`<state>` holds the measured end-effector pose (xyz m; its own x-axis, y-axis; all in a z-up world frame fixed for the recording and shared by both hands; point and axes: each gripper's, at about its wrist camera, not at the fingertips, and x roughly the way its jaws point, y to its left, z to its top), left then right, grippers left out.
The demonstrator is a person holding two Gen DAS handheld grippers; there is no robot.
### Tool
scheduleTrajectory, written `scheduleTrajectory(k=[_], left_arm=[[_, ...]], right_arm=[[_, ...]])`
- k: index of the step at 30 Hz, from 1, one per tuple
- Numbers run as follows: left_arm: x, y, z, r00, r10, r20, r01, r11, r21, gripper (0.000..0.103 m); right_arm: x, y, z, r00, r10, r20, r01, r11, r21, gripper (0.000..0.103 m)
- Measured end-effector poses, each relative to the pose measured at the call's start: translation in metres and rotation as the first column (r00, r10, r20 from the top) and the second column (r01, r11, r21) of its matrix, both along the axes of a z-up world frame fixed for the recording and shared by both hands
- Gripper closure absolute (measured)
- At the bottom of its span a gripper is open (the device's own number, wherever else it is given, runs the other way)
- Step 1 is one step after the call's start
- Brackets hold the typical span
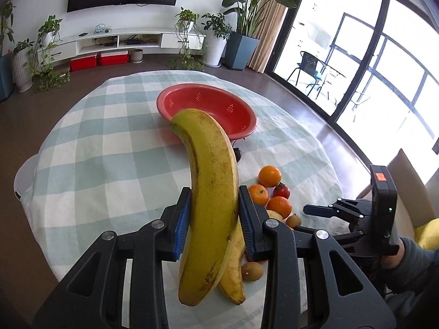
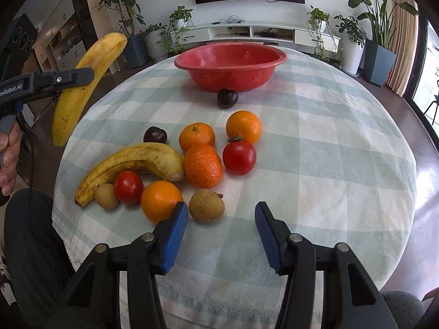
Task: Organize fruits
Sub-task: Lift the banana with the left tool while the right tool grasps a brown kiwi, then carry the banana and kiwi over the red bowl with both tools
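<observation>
My left gripper (image 1: 214,200) is shut on a yellow banana (image 1: 211,192) and holds it in the air above the table; the right wrist view shows this banana (image 2: 82,87) at the far left. A red perforated bowl (image 2: 230,74) stands at the far side with nothing visible in it. On the cloth lie a second banana (image 2: 137,161), several oranges (image 2: 203,166), two tomatoes (image 2: 239,157), two brown round fruits (image 2: 206,205) and two dark plums (image 2: 227,98). My right gripper (image 2: 221,207) hovers open just in front of the pile, with nothing between its fingers.
The round table (image 2: 329,150) wears a green-and-white checked cloth, bare on its right half. One plum sits against the bowl's base. A person's hand (image 2: 8,159) and dark-trousered knee show at the left edge. Beyond lie the floor, potted plants and a TV cabinet.
</observation>
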<state>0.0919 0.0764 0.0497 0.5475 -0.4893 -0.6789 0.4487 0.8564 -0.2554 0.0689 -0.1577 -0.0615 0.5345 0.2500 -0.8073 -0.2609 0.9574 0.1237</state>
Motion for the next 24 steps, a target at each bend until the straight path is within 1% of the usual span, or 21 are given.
scheduleTrajectory(k=[5,8,11,19,24], left_arm=[[-0.015,-0.005,-0.01,1.0,-0.018,-0.025,0.017,0.999,-0.033,0.072],[-0.019,-0.007,-0.016,0.999,-0.014,-0.036,0.013,0.999,-0.043,0.072],[-0.021,-0.008,-0.02,0.999,-0.013,-0.044,0.011,0.999,-0.047,0.072],[-0.021,-0.011,-0.024,0.999,-0.008,-0.051,0.006,0.999,-0.048,0.072],[-0.016,-0.009,-0.026,0.999,0.012,-0.05,-0.015,0.998,-0.061,0.072]], right_arm=[[0.008,0.008,-0.007,0.998,0.041,-0.037,-0.041,0.999,0.014,0.056],[0.008,0.011,-0.008,0.998,0.06,-0.028,-0.06,0.998,0.009,0.059],[0.008,0.011,-0.008,0.997,0.075,-0.025,-0.074,0.997,0.009,0.072],[0.004,0.003,-0.005,0.998,0.06,-0.018,-0.06,0.997,0.038,0.072],[0.004,-0.012,0.005,1.0,0.017,0.001,-0.017,0.997,0.075,0.072]])
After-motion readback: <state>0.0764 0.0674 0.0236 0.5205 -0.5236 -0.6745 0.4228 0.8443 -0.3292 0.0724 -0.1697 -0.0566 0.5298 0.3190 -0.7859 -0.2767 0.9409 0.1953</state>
